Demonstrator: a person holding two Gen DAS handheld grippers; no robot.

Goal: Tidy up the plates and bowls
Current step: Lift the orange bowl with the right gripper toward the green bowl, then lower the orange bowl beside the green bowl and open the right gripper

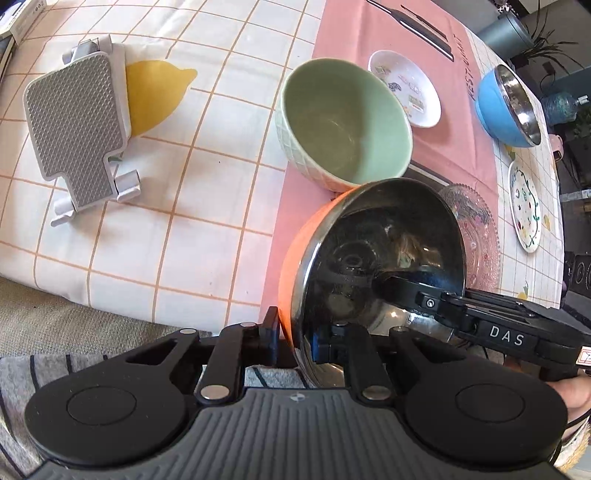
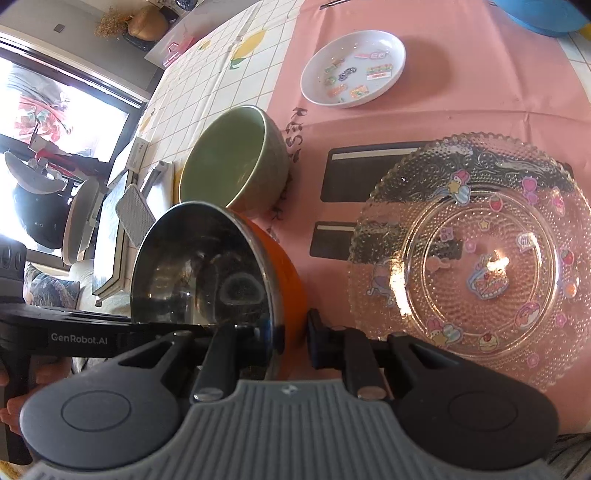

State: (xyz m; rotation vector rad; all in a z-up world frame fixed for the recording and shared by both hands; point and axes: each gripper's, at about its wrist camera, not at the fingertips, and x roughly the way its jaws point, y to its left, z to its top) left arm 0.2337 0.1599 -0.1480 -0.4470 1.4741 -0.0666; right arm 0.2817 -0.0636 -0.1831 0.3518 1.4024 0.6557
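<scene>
Left-wrist view, near to far: your left gripper (image 1: 310, 341) pinches the near rim of the orange bowl (image 1: 295, 266), one finger (image 1: 271, 334) outside the wall, the other lost in the dark steel lining. The bowl is tipped on edge, its mouth toward your right gripper (image 1: 399, 291), which reaches in from the right and clamps the rim there (its far finger hides behind the wall). Whether the bowl's base touches the pink mat (image 1: 295, 192) cannot be told. Your right hand (image 1: 570, 391) is cut off at the frame edge.

Just beyond stands the green bowl (image 1: 343, 122), upright and empty, straddling the mat's edge. Behind the orange bowl, the clear glass plate (image 1: 476, 229) is largely hidden. Farther back sit a small white dish (image 1: 404, 86), a blue bowl (image 1: 508, 107) tilted on its side, and a white painted plate (image 1: 524, 206) near the table edge. On the checked cloth (image 1: 207, 177) to the left lies a grey stand (image 1: 74, 125).

Right-wrist view: the same gripper (image 2: 291, 332) straddles the orange bowl's rim (image 2: 266, 280), the glass plate (image 2: 472, 251) fully visible just beside it, the blue bowl (image 2: 543, 14) cropped at the top.
</scene>
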